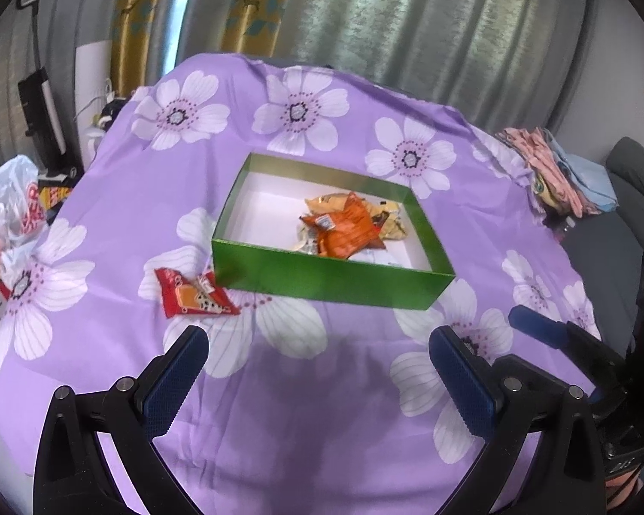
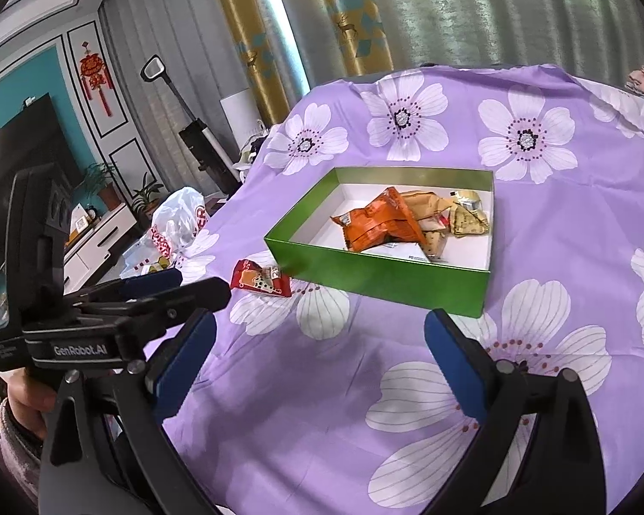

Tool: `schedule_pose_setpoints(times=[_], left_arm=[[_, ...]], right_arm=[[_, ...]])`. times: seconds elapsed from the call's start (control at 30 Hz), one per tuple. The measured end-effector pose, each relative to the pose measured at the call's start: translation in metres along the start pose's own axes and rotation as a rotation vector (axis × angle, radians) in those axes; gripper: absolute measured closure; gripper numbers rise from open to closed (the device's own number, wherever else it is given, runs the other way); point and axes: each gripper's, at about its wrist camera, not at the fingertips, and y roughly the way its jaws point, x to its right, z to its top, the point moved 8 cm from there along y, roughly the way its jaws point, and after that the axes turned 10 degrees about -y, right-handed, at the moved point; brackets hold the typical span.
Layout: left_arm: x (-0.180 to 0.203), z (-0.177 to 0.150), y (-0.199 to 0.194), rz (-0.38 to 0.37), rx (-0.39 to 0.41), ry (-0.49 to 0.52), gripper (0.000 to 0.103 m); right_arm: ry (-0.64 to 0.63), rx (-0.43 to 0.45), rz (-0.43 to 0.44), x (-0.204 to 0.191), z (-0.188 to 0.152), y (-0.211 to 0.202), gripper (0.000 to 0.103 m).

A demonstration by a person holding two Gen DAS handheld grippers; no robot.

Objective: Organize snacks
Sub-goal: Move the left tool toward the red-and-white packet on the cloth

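Near done by my read: orange packet and several tan ones lie in the green box mid-table, one red packet outstanding at box's 8 o'clock; left gripper and right gripper fingers wide, empty.

A home living room. Gold-and-grey patterned curtains, a black flat television above a white media cabinet, and a red Chinese knot ornament indicate it.
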Motion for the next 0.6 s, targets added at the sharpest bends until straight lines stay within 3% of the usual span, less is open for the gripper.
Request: schedule_pose_setpoints(times=[0.3, 0.6], left_arm=[[-0.025, -0.010, 0.003, -0.009, -0.019, -0.038, 0.001], [-0.086, -0.015, 0.000, -0.064, -0.014, -0.188, 0.001]], right_arm=[[-0.018, -0.046, 0.017, -0.011, -0.008, 0.014, 0.005], [-0.046, -0.115, 0.056, -0.023, -0.027, 0.040, 0.005]])
